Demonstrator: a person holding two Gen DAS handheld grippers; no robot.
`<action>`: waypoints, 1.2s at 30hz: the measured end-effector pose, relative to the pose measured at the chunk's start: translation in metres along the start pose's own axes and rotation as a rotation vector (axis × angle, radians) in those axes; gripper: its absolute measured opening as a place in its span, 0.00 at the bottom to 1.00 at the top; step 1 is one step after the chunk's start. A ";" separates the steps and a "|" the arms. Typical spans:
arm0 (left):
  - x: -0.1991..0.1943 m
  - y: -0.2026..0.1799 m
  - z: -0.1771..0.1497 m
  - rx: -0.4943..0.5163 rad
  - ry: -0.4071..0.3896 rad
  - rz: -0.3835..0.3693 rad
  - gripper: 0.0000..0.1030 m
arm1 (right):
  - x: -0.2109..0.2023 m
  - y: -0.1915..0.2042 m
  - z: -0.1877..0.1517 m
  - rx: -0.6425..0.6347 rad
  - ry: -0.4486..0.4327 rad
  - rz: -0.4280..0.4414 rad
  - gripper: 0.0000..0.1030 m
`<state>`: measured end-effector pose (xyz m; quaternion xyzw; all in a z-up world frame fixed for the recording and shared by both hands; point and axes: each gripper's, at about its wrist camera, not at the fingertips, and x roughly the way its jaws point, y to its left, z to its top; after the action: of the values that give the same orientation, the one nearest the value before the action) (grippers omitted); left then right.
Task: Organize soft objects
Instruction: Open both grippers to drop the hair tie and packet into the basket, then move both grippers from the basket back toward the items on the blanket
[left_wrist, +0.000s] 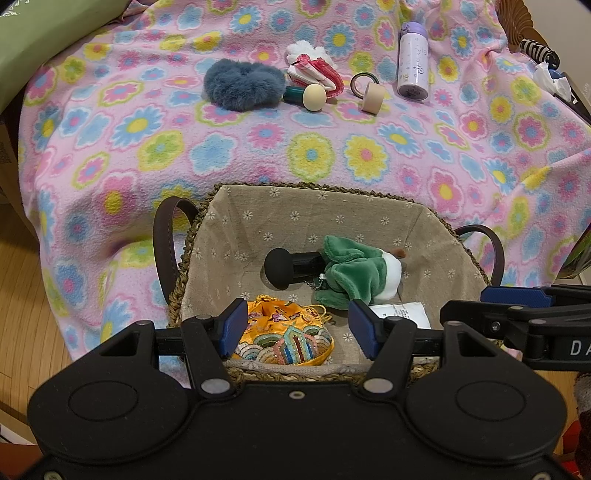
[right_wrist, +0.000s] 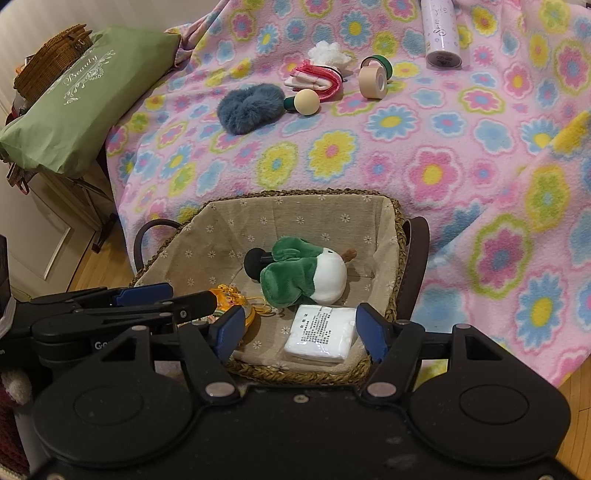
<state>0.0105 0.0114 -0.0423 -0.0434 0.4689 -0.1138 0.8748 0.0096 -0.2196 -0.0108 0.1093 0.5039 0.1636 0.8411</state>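
Nearest you, both tools hang over the basket's (left_wrist: 417, 221) front rim, jaws apart, gripping nothing: left tool (left_wrist: 297, 330) above the yellow pouch (left_wrist: 284, 338), right tool (right_wrist: 301, 330) above the white packet (right_wrist: 321, 334). Mid-basket lies the green plush (right_wrist: 303, 275), partly covering a black knob-ended thing (left_wrist: 286, 266). Beyond, on the flowered blanket (left_wrist: 332, 155), sit the blue scrunchie (left_wrist: 242, 86), a pink-and-white pouch (left_wrist: 317, 74), white fluff (right_wrist: 327, 51), two tape rolls (left_wrist: 369, 90) and a lilac bottle (left_wrist: 413, 61).
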 end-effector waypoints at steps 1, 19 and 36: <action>0.000 0.000 0.000 0.000 0.000 0.001 0.58 | 0.000 -0.001 0.000 0.000 0.000 0.001 0.64; -0.013 0.004 0.019 0.015 -0.087 0.005 0.64 | -0.021 0.007 0.010 -0.073 -0.132 0.016 0.74; 0.004 0.021 0.107 0.093 -0.246 0.159 0.73 | -0.001 0.012 0.090 -0.242 -0.256 -0.091 0.85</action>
<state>0.1044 0.0272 0.0099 0.0209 0.3543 -0.0596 0.9330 0.0867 -0.2104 0.0370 0.0045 0.3736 0.1694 0.9120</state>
